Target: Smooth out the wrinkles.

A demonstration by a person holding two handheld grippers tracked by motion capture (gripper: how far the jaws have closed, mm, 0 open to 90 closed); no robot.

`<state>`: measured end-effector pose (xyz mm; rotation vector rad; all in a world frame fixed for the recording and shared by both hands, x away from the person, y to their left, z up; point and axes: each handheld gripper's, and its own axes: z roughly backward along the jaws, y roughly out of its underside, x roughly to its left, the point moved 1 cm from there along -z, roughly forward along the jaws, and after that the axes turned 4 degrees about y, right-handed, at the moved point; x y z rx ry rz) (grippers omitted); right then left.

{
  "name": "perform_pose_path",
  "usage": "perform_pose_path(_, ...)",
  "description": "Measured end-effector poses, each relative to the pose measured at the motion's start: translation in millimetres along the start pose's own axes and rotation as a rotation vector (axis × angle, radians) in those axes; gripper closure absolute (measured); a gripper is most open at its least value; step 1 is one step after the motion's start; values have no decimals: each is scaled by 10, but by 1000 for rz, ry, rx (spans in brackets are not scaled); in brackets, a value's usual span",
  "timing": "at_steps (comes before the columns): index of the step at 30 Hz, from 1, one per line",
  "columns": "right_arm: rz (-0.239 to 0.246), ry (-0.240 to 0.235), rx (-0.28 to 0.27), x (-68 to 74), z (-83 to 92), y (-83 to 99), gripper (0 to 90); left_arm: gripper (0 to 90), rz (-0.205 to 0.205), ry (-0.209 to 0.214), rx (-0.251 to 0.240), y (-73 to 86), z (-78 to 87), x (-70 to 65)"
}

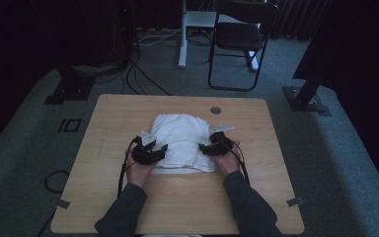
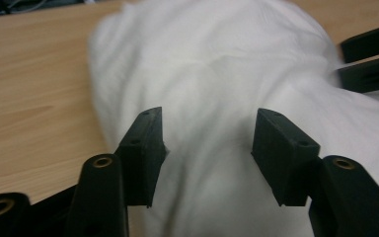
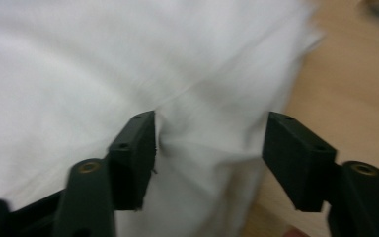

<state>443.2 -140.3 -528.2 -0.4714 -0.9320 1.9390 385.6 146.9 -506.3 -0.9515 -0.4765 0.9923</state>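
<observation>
A white folded cloth [image 1: 182, 138] lies in a soft bundle at the middle of the wooden table [image 1: 123, 111]. My left gripper [image 1: 162, 149] is at the cloth's left side, held in a hand. In the left gripper view its jaws [image 2: 207, 143] stand open and wide apart over the cloth [image 2: 212, 74], with fabric under the gap. My right gripper [image 1: 203, 148] is at the cloth's right side. Its jaws [image 3: 209, 148] are open too, with the cloth [image 3: 103, 64] running between them and a small pucker at the left pad. The right gripper's jaws [image 2: 367, 59] also show far off in the left gripper view.
A round grommet hole [image 1: 215, 109] sits in the table beyond the cloth. A black folding chair [image 1: 237, 39] and a white stand leg [image 1: 182, 34] are on the carpet behind the table. Cables [image 1: 133, 74] run over the floor at the back left. Bare wood surrounds the cloth.
</observation>
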Motion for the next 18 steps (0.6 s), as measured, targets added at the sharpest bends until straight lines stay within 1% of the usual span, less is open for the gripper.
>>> perform_pose_path(1,-5,6,-22,-19,77,-25,332,457,5,1,-17,-24,66,25)
perform_pose_path(2,-5,8,-56,-48,186,-58,329,451,3,-4,-32,-47,133,49)
perform_pose_path(3,-3,9,-83,-75,303,-86,317,444,-1,-4,-39,-66,206,74)
perform_pose_path(4,3,21,-108,-97,420,-110,309,440,-4,-3,-47,-79,279,100)
perform_pose_path(6,19,38,-145,-141,652,-121,300,435,-17,-12,-62,-85,425,153)
perform_pose_path(8,31,46,-168,-180,845,-83,298,435,-23,-13,-70,-62,555,203)
perform_pose_path(10,43,58,-175,-217,979,1,294,430,-30,-12,-76,-11,664,246)
perform_pose_path(12,45,66,-175,-262,1069,106,292,424,-40,-11,-74,55,757,284)
perform_pose_path(15,27,83,-168,-353,1168,285,291,420,-53,-27,-79,161,891,348)
perform_pose_path(18,-7,101,-161,-480,1256,448,291,413,-59,-59,-97,249,1028,443)
